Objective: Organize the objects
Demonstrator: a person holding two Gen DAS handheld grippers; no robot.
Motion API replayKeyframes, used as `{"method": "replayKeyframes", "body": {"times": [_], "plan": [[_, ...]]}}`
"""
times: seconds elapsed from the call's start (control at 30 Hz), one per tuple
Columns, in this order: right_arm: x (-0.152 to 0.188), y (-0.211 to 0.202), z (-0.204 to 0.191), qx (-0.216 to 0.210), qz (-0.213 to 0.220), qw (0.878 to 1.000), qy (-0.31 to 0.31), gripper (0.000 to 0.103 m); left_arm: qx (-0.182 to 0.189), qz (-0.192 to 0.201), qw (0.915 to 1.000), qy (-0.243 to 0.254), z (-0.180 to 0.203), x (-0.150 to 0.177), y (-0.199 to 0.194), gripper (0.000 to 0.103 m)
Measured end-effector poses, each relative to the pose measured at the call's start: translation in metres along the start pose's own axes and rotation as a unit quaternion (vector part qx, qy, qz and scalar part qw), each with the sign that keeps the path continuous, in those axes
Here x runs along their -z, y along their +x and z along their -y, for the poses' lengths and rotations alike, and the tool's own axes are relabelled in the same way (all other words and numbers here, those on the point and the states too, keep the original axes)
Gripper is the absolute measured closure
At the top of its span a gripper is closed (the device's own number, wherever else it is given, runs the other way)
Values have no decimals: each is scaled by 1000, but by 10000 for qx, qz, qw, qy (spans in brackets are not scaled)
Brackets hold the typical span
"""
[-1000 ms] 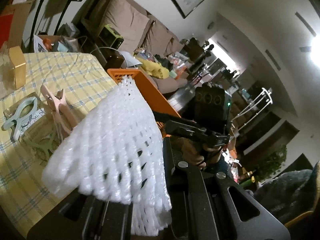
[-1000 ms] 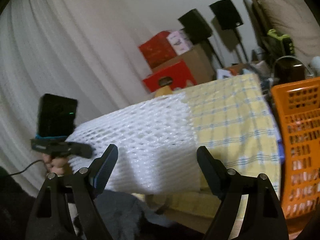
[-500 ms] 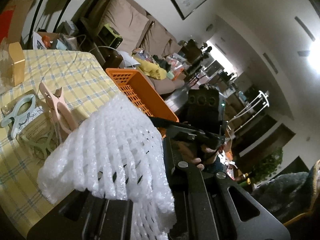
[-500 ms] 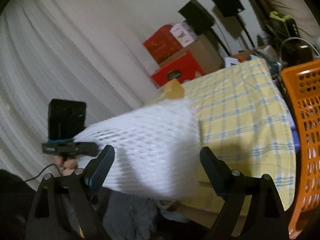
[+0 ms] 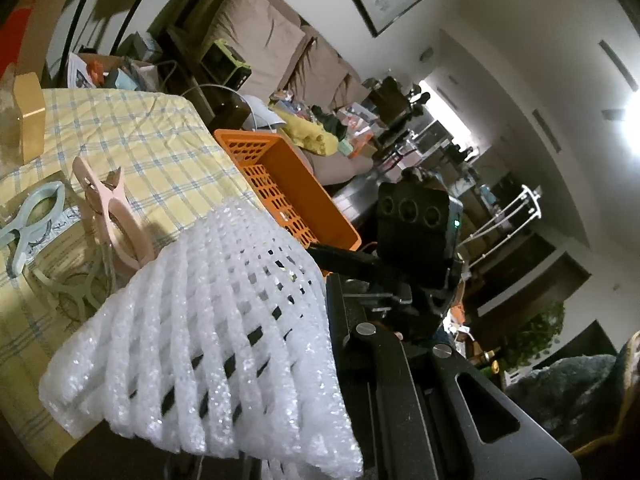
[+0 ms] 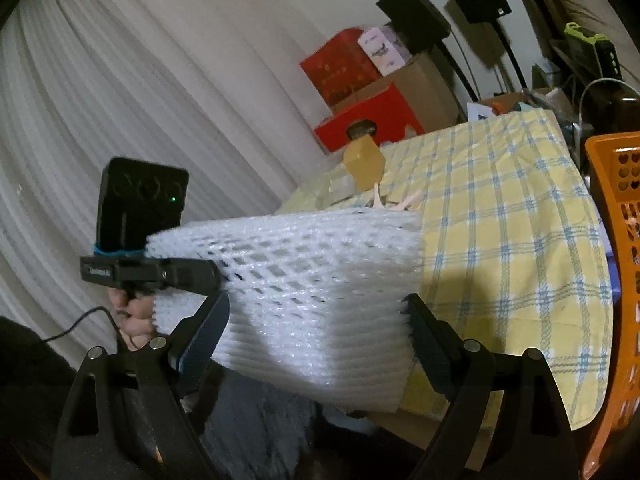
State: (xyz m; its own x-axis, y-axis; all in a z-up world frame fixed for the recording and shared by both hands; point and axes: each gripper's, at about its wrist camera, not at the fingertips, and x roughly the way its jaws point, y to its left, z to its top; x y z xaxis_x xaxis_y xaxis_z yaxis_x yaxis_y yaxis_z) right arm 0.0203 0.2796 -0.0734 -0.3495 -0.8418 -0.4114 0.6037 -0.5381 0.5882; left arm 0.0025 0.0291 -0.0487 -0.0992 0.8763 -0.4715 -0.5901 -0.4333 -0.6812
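A white foam net sleeve (image 5: pixel 208 340) fills the lower left of the left wrist view. My left gripper (image 5: pixel 320 304) is shut on its edge, and the foam hides one finger. From the right wrist view, the same sleeve (image 6: pixel 312 300) hangs out over the table's near edge, gripped at its left end by the left gripper (image 6: pixel 212 276). My right gripper (image 6: pixel 316 336) is open wide. The sleeve lies between its fingers (image 6: pixel 428 344), and the pads do not press on it. An orange basket (image 5: pixel 288 184) stands off the table's right side.
The table wears a yellow checked cloth (image 6: pixel 500 200). On it lie a pink peg (image 5: pixel 112 216), a pale blue peg (image 5: pixel 32 216), a green peg (image 5: pixel 72 292) and a gold box (image 5: pixel 28 116). Red boxes (image 6: pixel 368 120) and speakers stand behind. The orange basket (image 6: pixel 616 240) is at the right.
The foam sleeve has tipped down in the left wrist view and now uncovers the orange basket. The right jaws have spread a little wider around the sleeve.
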Motion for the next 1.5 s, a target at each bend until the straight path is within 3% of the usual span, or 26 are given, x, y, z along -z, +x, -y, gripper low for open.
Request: {"method": "replayKeyframes", "body": {"times": [0.13, 0.23, 0.33, 0.37, 0.5, 0.6, 0.7, 0.83, 1.0, 1.13, 1.23, 1.5], "plan": [[0, 3, 0, 33, -36, 10000, -55, 17, -17, 27, 10000, -76, -3, -1, -1, 97], [0, 4, 0, 81, -38, 9999, -109, 26, -103, 47, 9999, -122, -6, -1, -2, 97], [-1, 4, -2, 58, -9, 9998, -169, 51, -191, 45, 9996, -223, -12, -2, -1, 97], [-1, 4, -3, -26, -6, 9998, -193, 65, -214, 38, 9995, -250, -14, -2, -1, 97], [0, 5, -13, 0, 9, 9990, -449, 79, -337, 47, 9988, -338, -19, -3, 0, 97], [-1, 7, -12, 203, 104, 9988, -430, 83, -580, 47, 9976, -378, -22, -5, 1, 97], [-2, 6, -2, 627, 158, 9976, -257, 84, -1069, 38, 9934, -414, -27, -4, 3, 93], [-1, 5, 16, 1095, 123, 9939, 25, 84, -1265, -22, 9907, -499, -33, -1, 6, 93], [0, 11, 13, 1233, 58, 9923, -58, 84, -1535, -118, 9872, -408, -29, -1, 14, 93], [-1, 14, 15, 1288, 52, 9917, -17, 84, -2394, 121, 9708, 69, -15, -2, 18, 93], [-2, 16, 15, 1392, 89, 9902, -38, 84, -2469, 220, 9687, 131, -9, -1, 22, 93], [-4, 14, 11, 1767, 187, 9838, -225, 84, -3063, 591, 9494, 375, 2, -1, 34, 94]]}}
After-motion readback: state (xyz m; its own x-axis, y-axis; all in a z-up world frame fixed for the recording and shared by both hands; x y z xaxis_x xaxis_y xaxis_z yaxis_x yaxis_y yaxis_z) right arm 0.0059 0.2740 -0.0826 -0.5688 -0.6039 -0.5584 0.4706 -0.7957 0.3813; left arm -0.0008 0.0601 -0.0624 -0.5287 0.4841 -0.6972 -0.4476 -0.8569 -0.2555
